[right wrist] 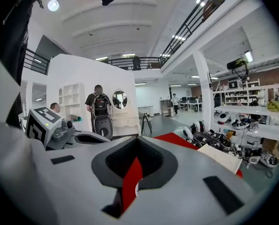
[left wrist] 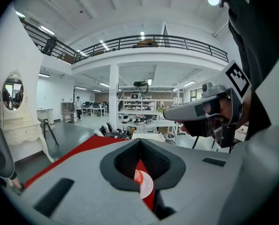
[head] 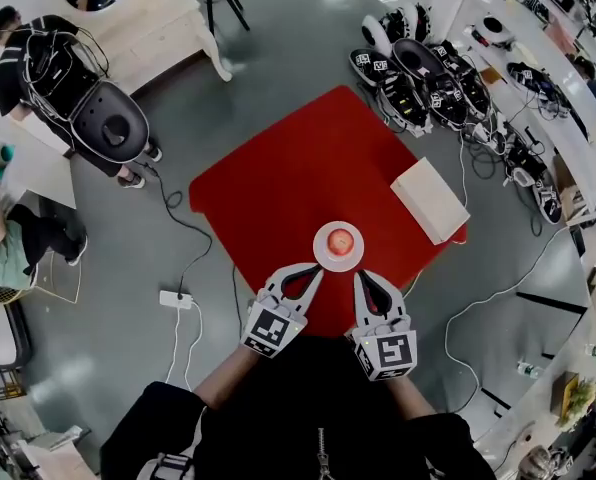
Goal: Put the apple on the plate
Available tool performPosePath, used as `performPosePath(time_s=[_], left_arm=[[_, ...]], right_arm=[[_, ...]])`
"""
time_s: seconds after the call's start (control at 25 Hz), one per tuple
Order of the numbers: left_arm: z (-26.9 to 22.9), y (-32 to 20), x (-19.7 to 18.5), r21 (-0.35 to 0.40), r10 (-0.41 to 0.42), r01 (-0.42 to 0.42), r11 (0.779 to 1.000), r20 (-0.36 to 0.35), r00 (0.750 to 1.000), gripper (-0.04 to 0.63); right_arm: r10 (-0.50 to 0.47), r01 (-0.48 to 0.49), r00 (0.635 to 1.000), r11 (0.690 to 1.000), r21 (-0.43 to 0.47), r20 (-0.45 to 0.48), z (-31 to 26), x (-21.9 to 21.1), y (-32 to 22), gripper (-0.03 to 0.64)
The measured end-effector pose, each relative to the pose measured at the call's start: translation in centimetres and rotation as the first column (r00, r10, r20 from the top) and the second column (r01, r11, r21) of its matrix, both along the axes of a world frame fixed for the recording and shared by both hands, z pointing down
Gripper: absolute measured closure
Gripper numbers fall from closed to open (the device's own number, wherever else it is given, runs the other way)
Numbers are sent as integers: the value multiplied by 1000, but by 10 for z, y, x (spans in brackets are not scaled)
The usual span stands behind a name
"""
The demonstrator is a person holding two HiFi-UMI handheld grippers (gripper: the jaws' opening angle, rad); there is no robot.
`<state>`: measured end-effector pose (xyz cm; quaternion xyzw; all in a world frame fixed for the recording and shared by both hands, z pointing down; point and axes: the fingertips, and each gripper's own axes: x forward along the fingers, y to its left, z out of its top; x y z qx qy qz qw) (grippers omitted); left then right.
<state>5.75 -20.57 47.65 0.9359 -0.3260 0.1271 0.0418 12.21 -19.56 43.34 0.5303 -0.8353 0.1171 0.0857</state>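
A red apple (head: 341,241) lies on a small white plate (head: 323,255) near the front edge of the red cloth (head: 278,188). My left gripper (head: 317,270) is shut and empty, its tips just left of the plate. My right gripper (head: 360,277) is also shut and empty, just below the plate's right side. In the left gripper view the apple (left wrist: 137,176) and plate (left wrist: 147,187) show through the gap behind the closed jaws of the left gripper (left wrist: 140,140). In the right gripper view the right gripper (right wrist: 138,138) shows only red cloth (right wrist: 129,184) and a sliver of plate.
A white flat box (head: 430,200) lies on the cloth's right edge. Several black-and-white devices (head: 418,78) crowd the floor at the back right. A power strip (head: 175,299) with cables lies on the floor at left. People (head: 38,58) stand at the far left.
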Motion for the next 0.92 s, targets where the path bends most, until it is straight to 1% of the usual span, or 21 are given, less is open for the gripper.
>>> performPosePath(time_s=[0.24, 0.56, 0.92], left_arm=[[-6, -9, -2, 13, -5, 5, 1000, -4, 1000, 589], [-2, -8, -2, -8, -19, 19, 1000, -5, 1000, 589], [6, -7, 4, -22, -7, 7, 1000, 5, 1000, 589]], right_arm=[[-23, 23, 1000, 1000, 2, -3, -1, -7, 0, 606], [-27, 27, 1000, 1000, -9, 1, 2, -5, 1, 606], [-17, 17, 1000, 1000, -8, 9, 5, 0, 2, 606]])
